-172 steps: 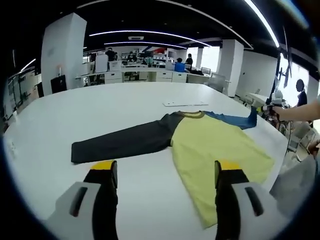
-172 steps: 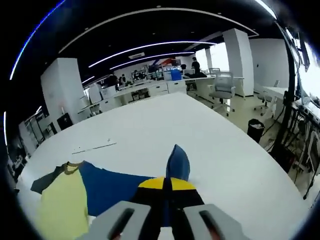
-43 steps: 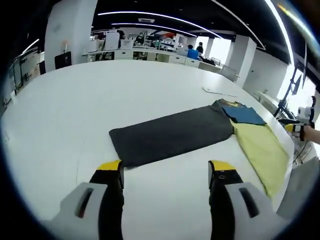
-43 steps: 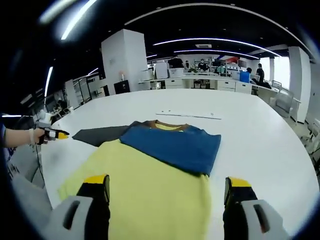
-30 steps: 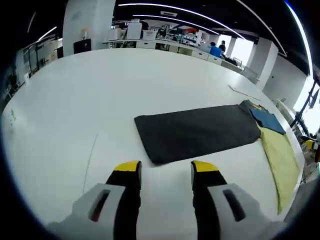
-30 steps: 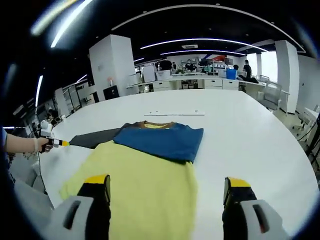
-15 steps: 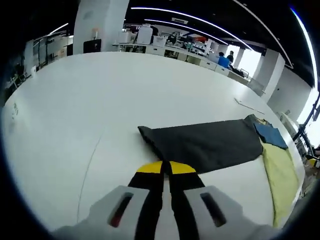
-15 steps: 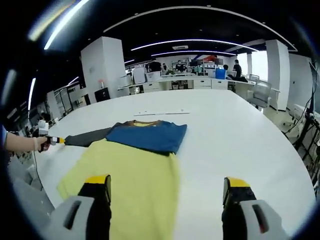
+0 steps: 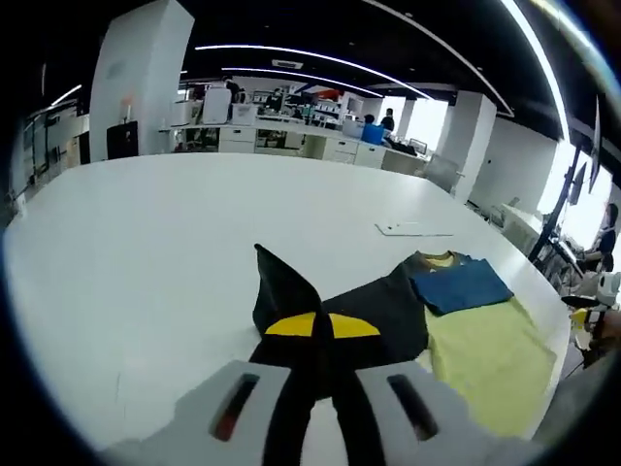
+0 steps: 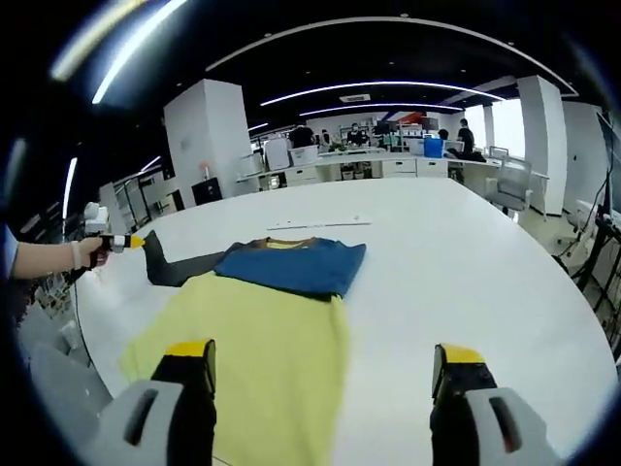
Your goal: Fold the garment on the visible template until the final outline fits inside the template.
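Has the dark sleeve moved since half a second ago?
Yes. The left gripper has lifted the dark sleeve off the white table. In the right gripper view its end now hangs raised, nearer the blue sleeve.

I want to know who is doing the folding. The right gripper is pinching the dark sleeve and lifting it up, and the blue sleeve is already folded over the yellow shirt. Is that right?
Not quite: the left gripper pinches the dark sleeve, as the left gripper view shows. The right gripper is open, holding nothing. The blue sleeve is indeed folded over the yellow shirt.
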`<state>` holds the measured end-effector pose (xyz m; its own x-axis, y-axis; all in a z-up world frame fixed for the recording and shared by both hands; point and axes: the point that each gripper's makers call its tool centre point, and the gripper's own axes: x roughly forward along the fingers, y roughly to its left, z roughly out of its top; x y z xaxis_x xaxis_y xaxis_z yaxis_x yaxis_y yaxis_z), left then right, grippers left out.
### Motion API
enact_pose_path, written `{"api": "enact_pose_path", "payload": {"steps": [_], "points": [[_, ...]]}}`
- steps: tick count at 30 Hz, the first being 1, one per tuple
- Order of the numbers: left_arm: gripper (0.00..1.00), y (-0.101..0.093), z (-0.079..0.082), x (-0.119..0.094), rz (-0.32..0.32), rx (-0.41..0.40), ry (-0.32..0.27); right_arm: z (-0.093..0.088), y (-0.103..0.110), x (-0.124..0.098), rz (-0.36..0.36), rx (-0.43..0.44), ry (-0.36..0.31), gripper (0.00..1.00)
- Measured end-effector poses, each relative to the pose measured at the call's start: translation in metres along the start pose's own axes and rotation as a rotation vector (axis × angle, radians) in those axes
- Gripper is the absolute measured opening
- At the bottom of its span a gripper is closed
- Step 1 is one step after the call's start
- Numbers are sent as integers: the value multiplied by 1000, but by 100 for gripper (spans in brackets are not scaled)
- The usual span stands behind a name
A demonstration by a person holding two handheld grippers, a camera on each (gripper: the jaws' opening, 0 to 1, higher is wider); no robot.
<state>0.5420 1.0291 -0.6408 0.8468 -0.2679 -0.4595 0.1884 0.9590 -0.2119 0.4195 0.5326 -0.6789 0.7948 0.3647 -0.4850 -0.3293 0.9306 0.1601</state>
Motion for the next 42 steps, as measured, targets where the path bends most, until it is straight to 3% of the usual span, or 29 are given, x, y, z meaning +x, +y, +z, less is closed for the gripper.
{"api": "enact_pose_path", "payload": {"steps": [7,12,17,20,27,29,34,42], "points": [[0,-63,19,33,-81,4,-24,-7,-9,-7,25,16,-7,92],[0,-103,21,56,-121,19,-20,-23,-11,-8,53,-46,38,92],[0,-142,19,82,-152,18,-8,-26,-16,-5,97,-34,30,93],[0,-161,21,93,-171,9,-11,-31,-17,-2,126,-77,51,93],[0,-203,22,124,-198,-6,-18,-37,-26,4,169,-64,49,93],[0,-224,22,132,-224,4,-27,-41,-28,6,179,-61,56,93],[0,-268,15,153,-268,23,-18,-47,-36,10,187,-41,58,93],[0,-317,-2,176,-341,40,20,-57,-45,11,179,-1,58,92]]}}
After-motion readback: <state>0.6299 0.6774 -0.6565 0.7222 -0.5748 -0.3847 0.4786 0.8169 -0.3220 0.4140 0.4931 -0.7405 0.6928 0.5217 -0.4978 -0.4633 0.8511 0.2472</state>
